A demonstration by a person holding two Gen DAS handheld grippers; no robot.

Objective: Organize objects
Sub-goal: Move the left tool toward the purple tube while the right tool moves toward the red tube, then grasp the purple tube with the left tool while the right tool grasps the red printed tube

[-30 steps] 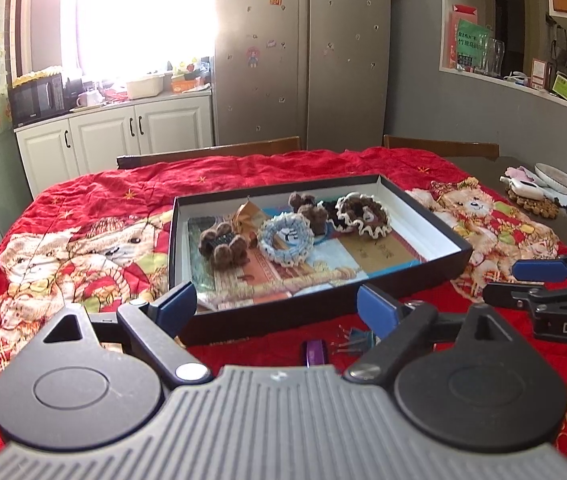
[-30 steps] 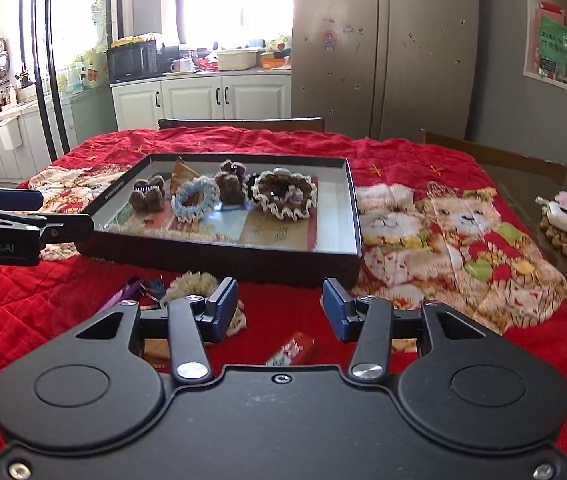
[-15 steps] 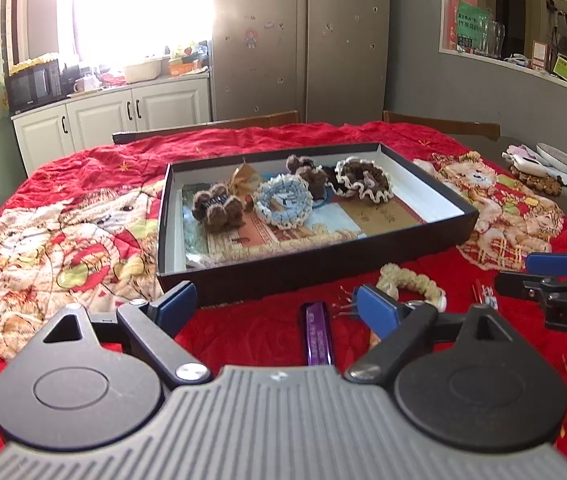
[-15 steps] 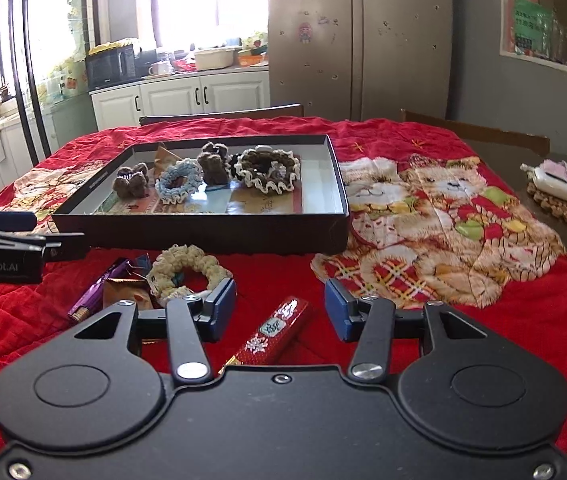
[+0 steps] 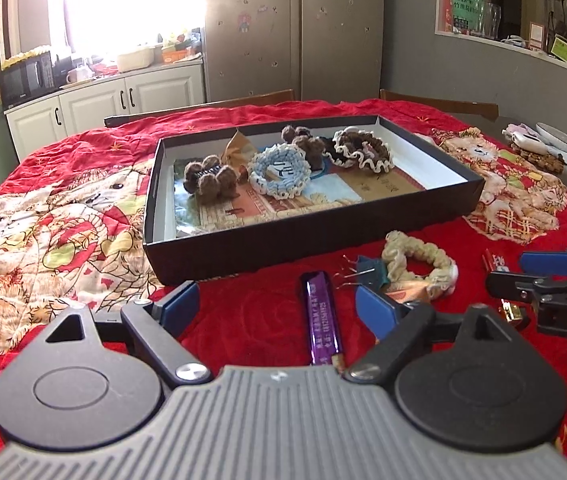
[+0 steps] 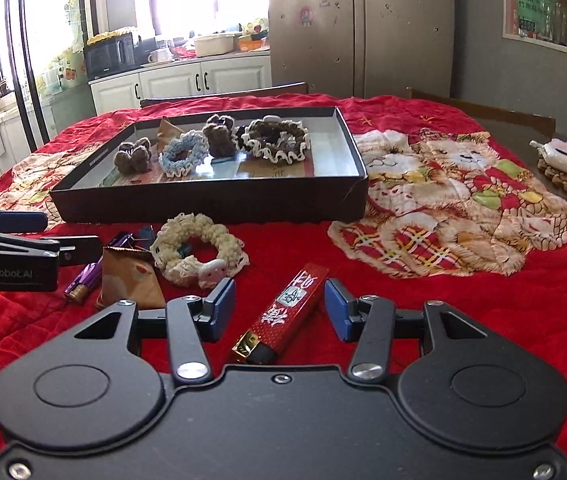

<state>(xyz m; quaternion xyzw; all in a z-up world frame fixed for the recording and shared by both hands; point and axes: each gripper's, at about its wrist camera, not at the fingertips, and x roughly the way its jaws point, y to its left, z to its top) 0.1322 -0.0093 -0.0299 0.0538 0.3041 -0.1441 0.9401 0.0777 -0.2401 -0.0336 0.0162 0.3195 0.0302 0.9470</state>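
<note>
A black box (image 5: 291, 240) (image 6: 211, 202) on the red cloth holds several scrunchies and fuzzy clips. In front of it lie a cream scrunchie (image 5: 419, 266) (image 6: 197, 250), a purple bar (image 5: 321, 312) (image 6: 83, 280), a red bar (image 6: 287, 312), a gold-brown packet (image 6: 129, 278) and binder clips (image 5: 367, 270). My left gripper (image 5: 277, 306) is open, with the purple bar between its fingers. My right gripper (image 6: 279, 308) is open, with the red bar between its fingers. Each gripper also shows in the other's view, the right one (image 5: 547, 276) and the left one (image 6: 23, 236).
The red quilted cloth (image 6: 443, 280) covers the table. A plate and a woven mat (image 5: 547, 156) sit at the table's far right. Chair backs (image 5: 243, 102) stand behind the table. Kitchen cabinets and a fridge are beyond.
Both grippers have drawn back toward me and lowered. The loose items in front of the box have come into view, and the purple and red bars now lie between the fingers.
</note>
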